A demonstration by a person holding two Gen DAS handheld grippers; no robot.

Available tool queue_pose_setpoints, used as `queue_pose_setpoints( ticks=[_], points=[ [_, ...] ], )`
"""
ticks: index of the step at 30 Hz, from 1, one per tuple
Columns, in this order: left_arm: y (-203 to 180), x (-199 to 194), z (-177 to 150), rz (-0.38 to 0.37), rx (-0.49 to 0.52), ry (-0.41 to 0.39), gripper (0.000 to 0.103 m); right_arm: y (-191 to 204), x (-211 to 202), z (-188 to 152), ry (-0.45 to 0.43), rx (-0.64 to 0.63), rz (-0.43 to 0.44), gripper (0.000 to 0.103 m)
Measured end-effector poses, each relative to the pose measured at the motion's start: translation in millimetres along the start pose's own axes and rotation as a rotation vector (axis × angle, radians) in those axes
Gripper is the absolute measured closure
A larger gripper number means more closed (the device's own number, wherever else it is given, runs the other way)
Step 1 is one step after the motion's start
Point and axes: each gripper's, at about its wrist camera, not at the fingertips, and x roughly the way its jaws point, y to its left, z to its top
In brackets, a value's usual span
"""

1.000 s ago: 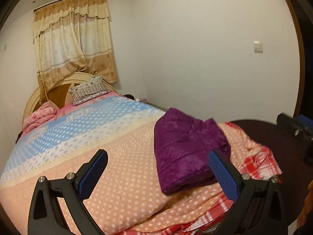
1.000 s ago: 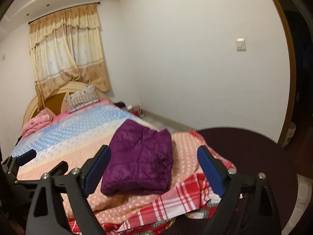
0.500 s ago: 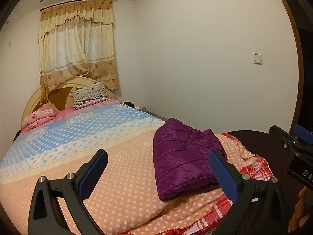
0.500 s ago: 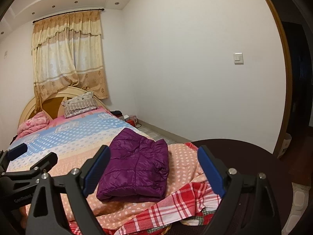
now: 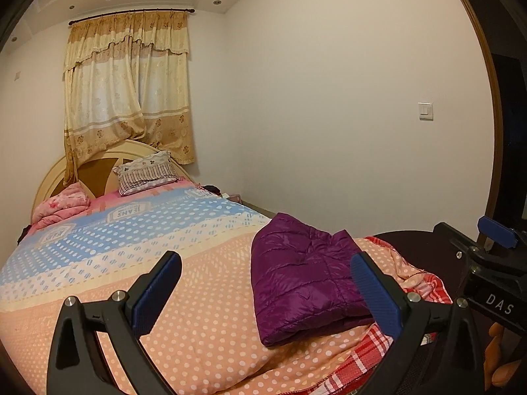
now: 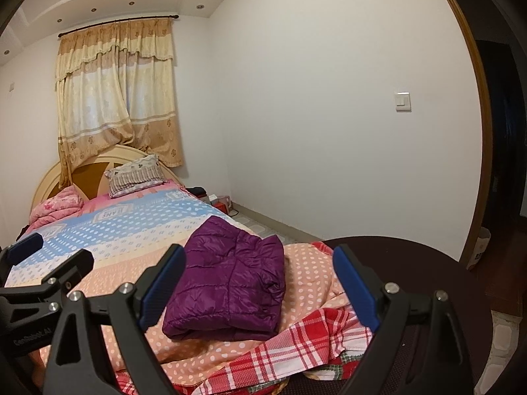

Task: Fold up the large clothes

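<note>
A purple quilted jacket [image 5: 303, 283] lies folded into a thick rectangle near the foot of the bed, on the orange dotted bedspread [image 5: 204, 322]. In the right wrist view the same jacket [image 6: 230, 279] sits just ahead of the fingers. My left gripper [image 5: 263, 293] hovers open above the bed, short of the jacket, with nothing between its blue pads. My right gripper [image 6: 258, 283] is open too, held back from the jacket and touching nothing. Each gripper shows at the edge of the other's view.
A red plaid cloth [image 6: 296, 345] hangs over the bed's foot corner. A dark round table [image 6: 428, 263] stands right of the bed. A striped pillow [image 5: 145, 171] and a pink bundle [image 5: 62, 205] lie by the headboard. Small items [image 6: 220, 202] sit on the floor by the wall.
Both views have tilted upward, so the bed and jacket sit lower in frame and more ceiling shows. The jacket has not moved. Both grippers stayed open.
</note>
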Motion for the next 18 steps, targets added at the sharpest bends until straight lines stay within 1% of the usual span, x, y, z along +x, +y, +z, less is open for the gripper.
queue_pose_setpoints(
  ticks=[18],
  points=[
    [0.3, -2.4, 0.2, 0.003, 0.002, -0.005, 0.001, 0.0, 1.4, 2.1, 0.002, -0.005, 0.005, 0.01]
  ],
)
